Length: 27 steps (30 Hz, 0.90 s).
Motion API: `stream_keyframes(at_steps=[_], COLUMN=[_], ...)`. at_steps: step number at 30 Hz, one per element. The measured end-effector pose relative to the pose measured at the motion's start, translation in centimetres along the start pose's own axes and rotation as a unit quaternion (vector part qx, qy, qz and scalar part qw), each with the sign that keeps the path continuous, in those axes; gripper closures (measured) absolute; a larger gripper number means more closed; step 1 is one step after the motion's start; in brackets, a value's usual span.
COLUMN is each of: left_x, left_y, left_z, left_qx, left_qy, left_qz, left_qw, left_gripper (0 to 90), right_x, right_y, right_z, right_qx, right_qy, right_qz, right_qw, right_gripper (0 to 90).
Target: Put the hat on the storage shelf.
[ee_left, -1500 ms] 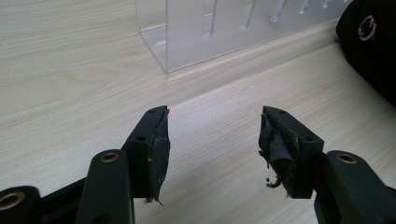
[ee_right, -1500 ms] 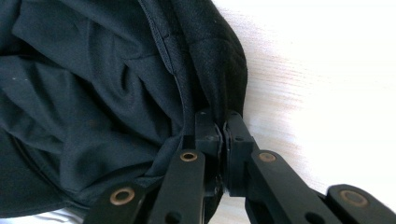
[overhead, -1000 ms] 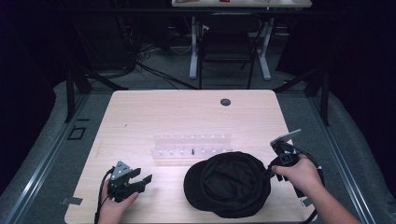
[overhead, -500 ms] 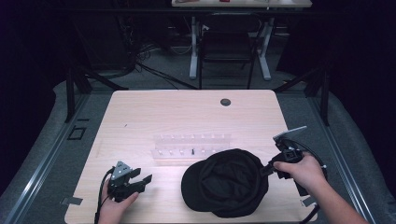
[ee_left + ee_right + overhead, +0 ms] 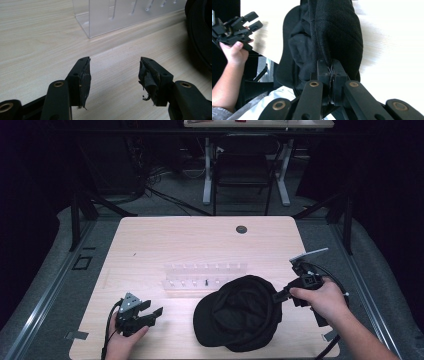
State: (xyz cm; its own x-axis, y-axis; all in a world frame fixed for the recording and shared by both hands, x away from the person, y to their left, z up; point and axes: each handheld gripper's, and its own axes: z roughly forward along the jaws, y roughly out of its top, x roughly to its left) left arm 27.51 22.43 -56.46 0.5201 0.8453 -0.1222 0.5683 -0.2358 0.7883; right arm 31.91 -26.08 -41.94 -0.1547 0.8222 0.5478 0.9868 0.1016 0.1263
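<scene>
High view: right hand-held gripper [image 5: 278, 295] w/ cap [image 5: 235, 312] edge.

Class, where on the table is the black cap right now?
In the high view, the cap lies near the table's front edge, just before the clear rack, pinched by the right gripper.

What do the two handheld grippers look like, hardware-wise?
Both are black. The left gripper carries a grey three-cornered plate and trails a black cable; its linkage arms have brass-coloured pivot rivets, and its worn pads are frayed at the edges. The right gripper has the same riveted arms, a grey plate and a black cable.
</scene>
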Motion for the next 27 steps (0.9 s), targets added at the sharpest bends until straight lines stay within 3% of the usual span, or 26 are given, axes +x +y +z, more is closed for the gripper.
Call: stream_keyframes(at_steps=[3, 4, 5, 16, 18, 20, 27], left_x=[0.0, 0.0, 0.0, 0.0, 0.0, 0.0, 0.0], left_y=[0.0, 0.0, 0.0, 0.0, 0.0, -0.1, -0.1], left_z=[0.0, 0.0, 0.0, 0.0, 0.1, 0.1, 0.1], left_qx=[0.000, -0.001, -0.003, 0.001, 0.000, -0.002, 0.000], left_qy=[0.000, 0.000, 0.001, -0.001, -0.001, 0.001, -0.001], left_qz=[0.000, 0.000, -0.001, -0.001, -0.003, -0.003, -0.004], left_qw=[1.0000, 1.0000, 1.0000, 1.0000, 1.0000, 1.0000, 1.0000], left_gripper=[43.1, 43.1, 43.1, 43.1, 43.1, 43.1, 43.1], right_x=[0.7, 0.9, 1.3, 4.4, 4.9, 5.1, 6.4], right_y=[0.1, 0.2, 0.1, 0.6, 0.7, 0.8, 0.9], right_z=[-0.4, -0.7, -0.8, -2.3, -2.4, -2.8, -4.2], right_qx=[-0.002, 0.009, -0.005, -0.006, -0.019, -0.013, -0.034], right_qy=[0.007, 0.009, 0.011, 0.022, 0.031, 0.039, 0.065], right_qz=[-0.005, -0.016, -0.006, -0.033, -0.026, -0.029, -0.038], right_qw=[1.0000, 0.9998, 0.9999, 0.9992, 0.9990, 0.9987, 0.9966], right_gripper=[88.0, 88.0, 87.9, 88.0, 88.1, 88.2, 88.3])
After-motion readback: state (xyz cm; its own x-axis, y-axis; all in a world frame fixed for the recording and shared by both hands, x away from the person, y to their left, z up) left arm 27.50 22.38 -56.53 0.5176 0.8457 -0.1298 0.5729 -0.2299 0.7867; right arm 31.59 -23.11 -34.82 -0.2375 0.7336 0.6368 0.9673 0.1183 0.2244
